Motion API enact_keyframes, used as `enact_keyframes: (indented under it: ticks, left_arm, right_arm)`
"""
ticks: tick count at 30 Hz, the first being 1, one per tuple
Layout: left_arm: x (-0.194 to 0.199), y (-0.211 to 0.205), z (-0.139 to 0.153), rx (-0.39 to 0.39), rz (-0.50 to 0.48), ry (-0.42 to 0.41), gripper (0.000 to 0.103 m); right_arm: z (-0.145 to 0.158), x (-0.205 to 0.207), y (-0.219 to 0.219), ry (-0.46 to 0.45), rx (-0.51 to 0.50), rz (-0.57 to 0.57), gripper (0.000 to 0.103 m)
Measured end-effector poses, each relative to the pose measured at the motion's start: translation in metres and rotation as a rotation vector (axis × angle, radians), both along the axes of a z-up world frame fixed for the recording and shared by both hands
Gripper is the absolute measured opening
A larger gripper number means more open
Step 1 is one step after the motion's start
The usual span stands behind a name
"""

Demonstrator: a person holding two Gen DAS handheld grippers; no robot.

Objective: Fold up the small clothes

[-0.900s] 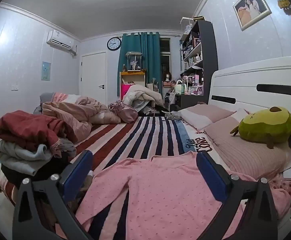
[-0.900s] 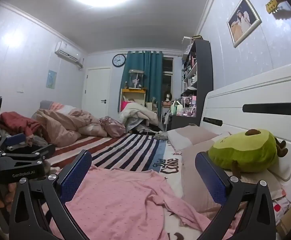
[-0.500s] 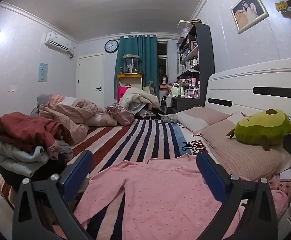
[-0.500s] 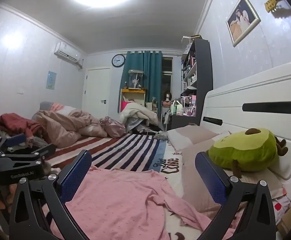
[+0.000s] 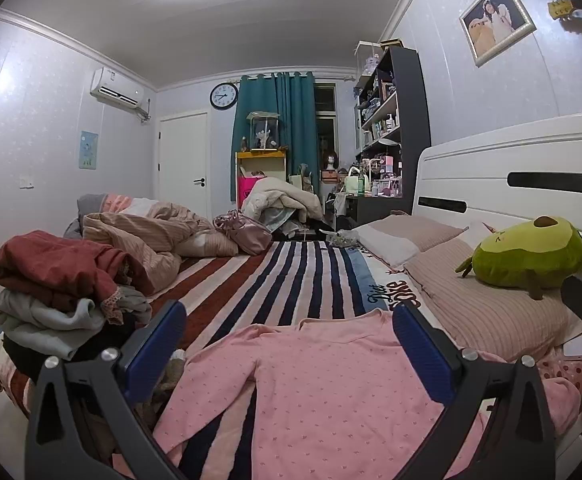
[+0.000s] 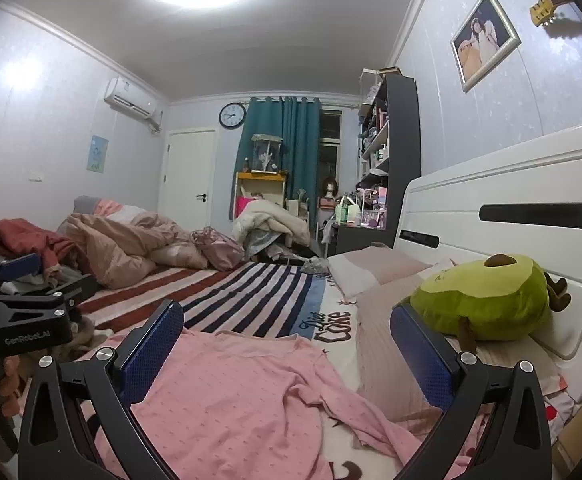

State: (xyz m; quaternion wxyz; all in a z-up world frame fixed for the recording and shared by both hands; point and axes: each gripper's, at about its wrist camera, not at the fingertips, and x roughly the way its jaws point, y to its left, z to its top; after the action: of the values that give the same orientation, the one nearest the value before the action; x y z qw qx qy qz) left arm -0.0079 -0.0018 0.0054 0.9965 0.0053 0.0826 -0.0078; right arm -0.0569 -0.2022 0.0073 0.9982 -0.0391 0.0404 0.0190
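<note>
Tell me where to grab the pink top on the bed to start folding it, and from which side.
Take the pink top by its sleeves. It lies flat, neckline away from the cameras, one sleeve angled out toward the clothes pile, the other rumpled beside the pillow. Probably bring the left gripper down on the left sleeve's edge and the right gripper on the rumpled one, pinching from above.

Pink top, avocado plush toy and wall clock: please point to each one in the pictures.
pink top (image 5: 331, 396), left wrist view, on its chest panel.
avocado plush toy (image 6: 487, 300), right wrist view, on its green body.
wall clock (image 5: 224, 96), left wrist view, on its white face.
</note>
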Motion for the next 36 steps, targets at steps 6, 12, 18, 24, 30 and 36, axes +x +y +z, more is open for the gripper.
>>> enact_keyframes:
  ticks: [6,12,18,24,30,36]
  left_arm:
    - [-0.002,-0.001,-0.001,0.001,-0.009,-0.007,0.102]
    - [-0.003,-0.001,-0.001,0.001,-0.009,-0.009,0.102]
    - [-0.005,0.0,0.0,0.0,-0.021,-0.011,0.102]
    - [-0.006,-0.001,0.0,0.002,-0.019,-0.01,0.102]
    - [0.001,-0.001,-0.003,-0.001,-0.013,0.018,0.102]
    - [0.005,0.001,-0.006,0.003,0.002,0.034,0.102]
  right_arm:
    - [-0.001,0.001,-0.002,0.004,0.001,0.004,0.103]
    - [-0.002,0.0,-0.001,0.005,0.003,0.01,0.103]
    - [-0.001,0.0,0.001,0.005,0.005,0.011,0.103]
    - [-0.001,-0.001,0.001,0.006,0.004,0.011,0.103]
    - [-0.003,0.0,0.001,0.005,-0.001,0.005,0.103]
    - [-0.004,-0.002,0.001,0.007,0.018,0.012,0.103]
